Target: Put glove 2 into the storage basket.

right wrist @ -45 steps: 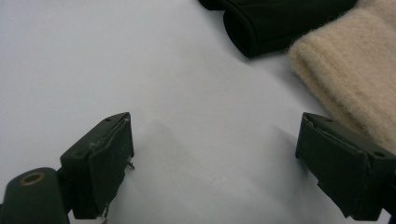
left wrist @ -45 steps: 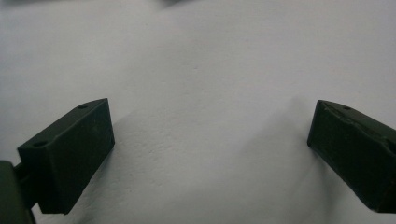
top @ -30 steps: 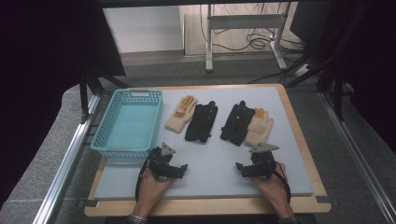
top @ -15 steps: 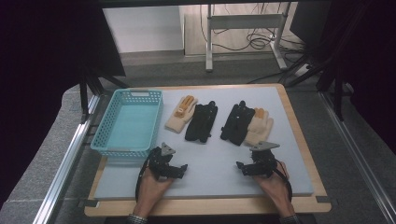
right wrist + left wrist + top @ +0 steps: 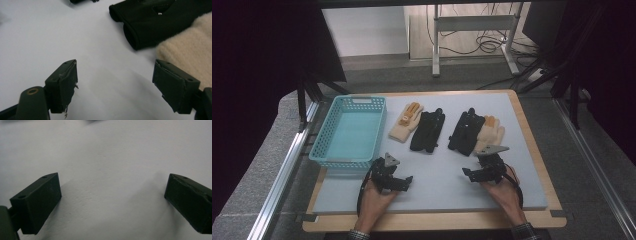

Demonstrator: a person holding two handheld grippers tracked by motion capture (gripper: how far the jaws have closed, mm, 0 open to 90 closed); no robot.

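Fingers (image 5: 62,82) of the right gripper (image 5: 113,85) stand wide, just closing slightly, holding nothing. The cream glove (image 5: 190,55) lies upper right, just beside the right finger. The left gripper (image 5: 112,202) gapes empty.

A wooden-edged table (image 5: 532,145) with a pale grey top stands on a grey speckled floor (image 5: 257,175). Metal rails (image 5: 282,175) run along both sides. Behind it stand a white wall (image 5: 362,30), a metal frame (image 5: 472,25) and loose cables (image 5: 482,42), with dark curtains (image 5: 262,50) on either side.
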